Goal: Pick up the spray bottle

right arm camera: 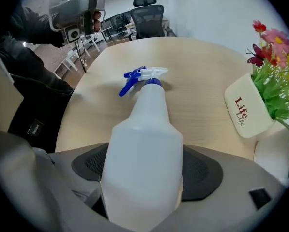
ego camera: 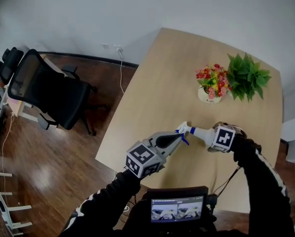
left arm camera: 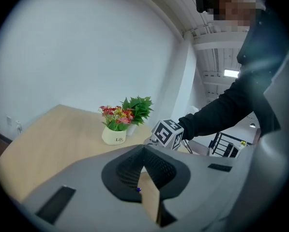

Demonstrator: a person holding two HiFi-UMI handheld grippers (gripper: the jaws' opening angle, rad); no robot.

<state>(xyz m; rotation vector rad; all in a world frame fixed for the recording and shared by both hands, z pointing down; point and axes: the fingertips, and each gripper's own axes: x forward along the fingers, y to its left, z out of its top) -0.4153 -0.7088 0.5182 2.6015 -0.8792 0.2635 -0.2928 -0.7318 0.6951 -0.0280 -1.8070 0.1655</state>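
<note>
A white spray bottle [ego camera: 200, 133] with a blue trigger lies on its side on the wooden table [ego camera: 157, 83], nozzle toward the left. My right gripper [ego camera: 212, 138] points steeply down over its wide end. In the right gripper view the bottle body [right arm camera: 143, 149] fills the gap between the wide-set jaws of my right gripper [right arm camera: 143, 180], and I see no squeeze on it. My left gripper [ego camera: 179, 134] hangs in the air above the nozzle end, jaws closed tip to tip with nothing in them [left arm camera: 144, 150]. It also shows raised at the far left [right arm camera: 78, 9].
A cream pot of red and pink flowers [ego camera: 210, 93] and a green plant [ego camera: 247, 77] stand at the table's far right, close beyond the bottle. The pot [right arm camera: 246, 111] leans into the right gripper view. A black office chair [ego camera: 48, 93] stands on the floor to the left.
</note>
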